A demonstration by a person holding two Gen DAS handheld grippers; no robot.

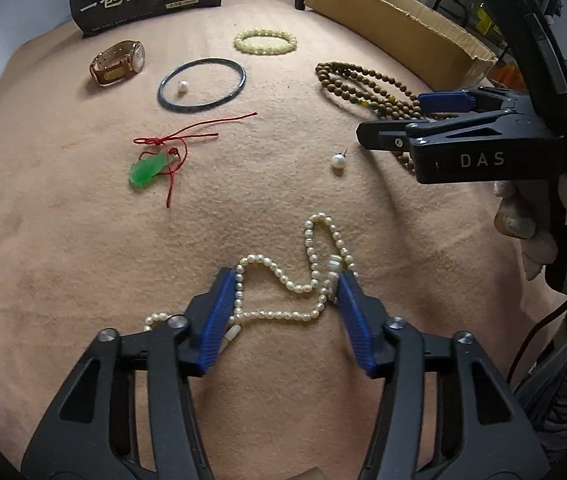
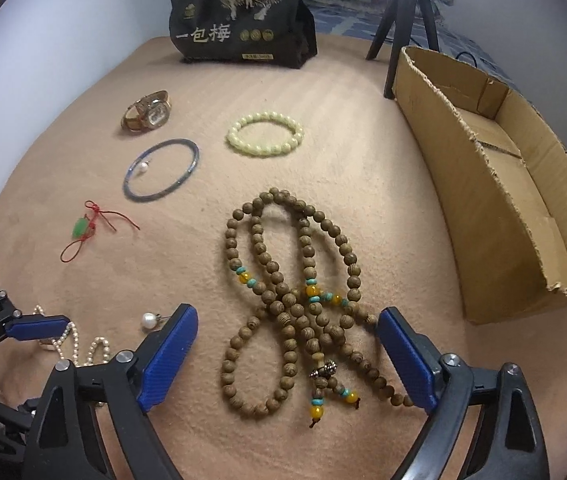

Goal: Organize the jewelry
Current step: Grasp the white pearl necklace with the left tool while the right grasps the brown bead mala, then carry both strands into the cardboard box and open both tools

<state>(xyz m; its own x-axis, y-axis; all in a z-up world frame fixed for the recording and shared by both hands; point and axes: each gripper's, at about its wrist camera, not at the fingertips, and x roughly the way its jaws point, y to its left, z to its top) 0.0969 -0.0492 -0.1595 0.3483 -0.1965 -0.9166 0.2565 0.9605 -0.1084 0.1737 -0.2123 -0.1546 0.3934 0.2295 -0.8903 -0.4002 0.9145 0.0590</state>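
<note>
"一包梅" on black bag [image 2: 243, 20]; "DAS" on right claw [image 1: 387, 128].

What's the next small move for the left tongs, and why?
Probably close the left tongs on the pearl necklace. They are open, low over the cloth, and a bunch of the strand's loops already lies between the blue pads. The right tongs are also open, straddling the wooden bead mala, and the cardboard box sits open alongside.

Home bedroom, blanket-covered bed [image 2: 323, 80], tripod [image 2: 403, 12]
</note>
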